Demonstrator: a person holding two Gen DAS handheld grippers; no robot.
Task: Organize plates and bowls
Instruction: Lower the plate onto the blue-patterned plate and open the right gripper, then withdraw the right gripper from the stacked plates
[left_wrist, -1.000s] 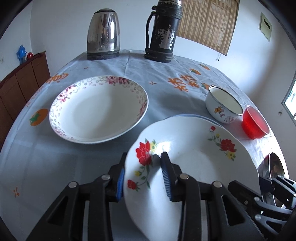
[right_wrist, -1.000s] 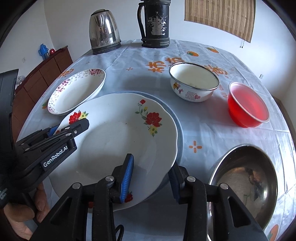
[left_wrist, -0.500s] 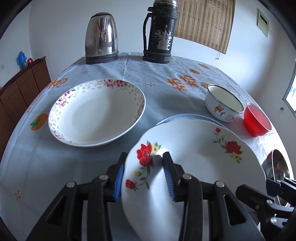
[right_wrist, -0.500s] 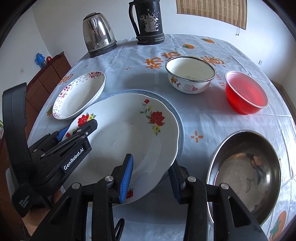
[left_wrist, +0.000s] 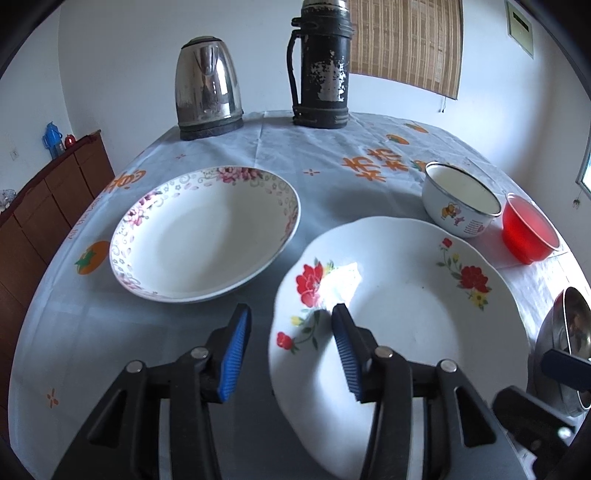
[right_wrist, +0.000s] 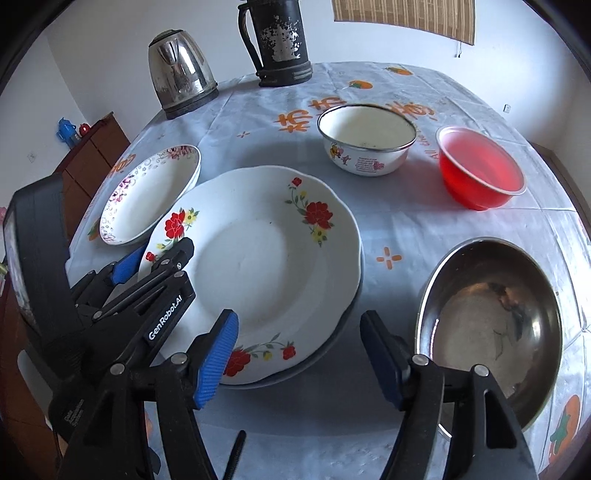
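Observation:
A white plate with red flowers (right_wrist: 266, 258) lies on a blue-grey plate (right_wrist: 325, 356), of which only the near rim shows. My left gripper (left_wrist: 290, 350) straddles the flowered plate's (left_wrist: 406, 314) left rim. Its jaws are opening, and the pads stand clear of the rim. My right gripper (right_wrist: 299, 360) is at the plate's near rim, jaws opening wide and touching nothing. The left gripper (right_wrist: 159, 254) also shows in the right wrist view, at the plate's left edge. A pink-flowered plate (left_wrist: 207, 236) sits further left.
A white enamel bowl (right_wrist: 365, 147) and a red bowl (right_wrist: 480, 170) stand behind and to the right. A steel bowl (right_wrist: 491, 317) is near my right gripper. A kettle (left_wrist: 208, 85) and a black flask (left_wrist: 319, 66) stand at the far edge. A wooden cabinet (left_wrist: 37, 214) is at the left.
Both grippers have opened and let go of the flowered plate's rim. The plate, tilted before, now lies flat on the blue-grey plate. Neither hand has shifted much.

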